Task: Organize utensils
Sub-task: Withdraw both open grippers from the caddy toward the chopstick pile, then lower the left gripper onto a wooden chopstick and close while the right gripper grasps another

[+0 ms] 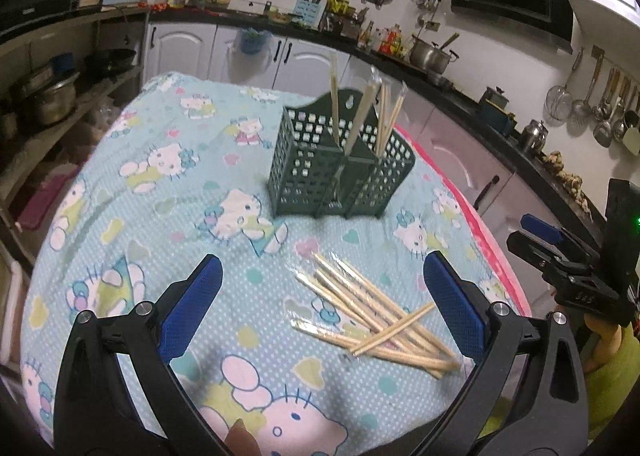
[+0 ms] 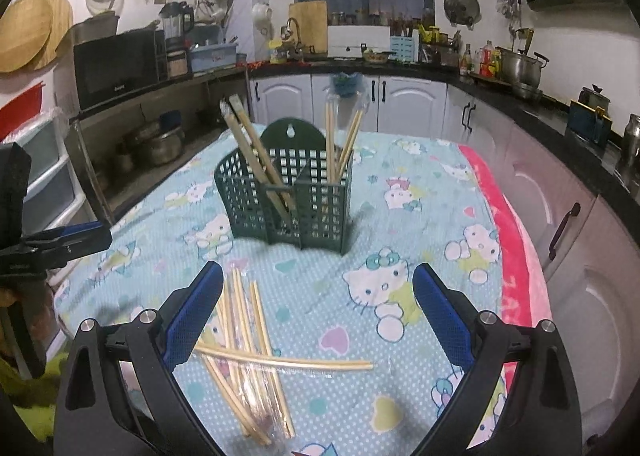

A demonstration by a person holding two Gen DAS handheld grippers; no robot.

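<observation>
A dark green perforated utensil holder (image 1: pixel 340 168) (image 2: pixel 288 200) stands on the cartoon-cat tablecloth (image 1: pixel 160 184) (image 2: pixel 400 216), with several wrapped chopsticks (image 1: pixel 360 116) (image 2: pixel 256 152) upright in its compartments. A loose pile of wrapped chopsticks (image 1: pixel 376 316) (image 2: pixel 248 352) lies on the cloth in front of it. My left gripper (image 1: pixel 322 296) is open and empty, with the pile between its fingers, nearer the right one. My right gripper (image 2: pixel 318 300) is open and empty, the pile by its left finger. The right gripper also shows at the left wrist view's right edge (image 1: pixel 560 252).
Kitchen counters with white cabinets (image 2: pixel 400 96) run behind and to the right of the table. A shelf with pots (image 1: pixel 52 96) stands on the left. A pink cloth edge (image 2: pixel 512 224) marks the table's right side.
</observation>
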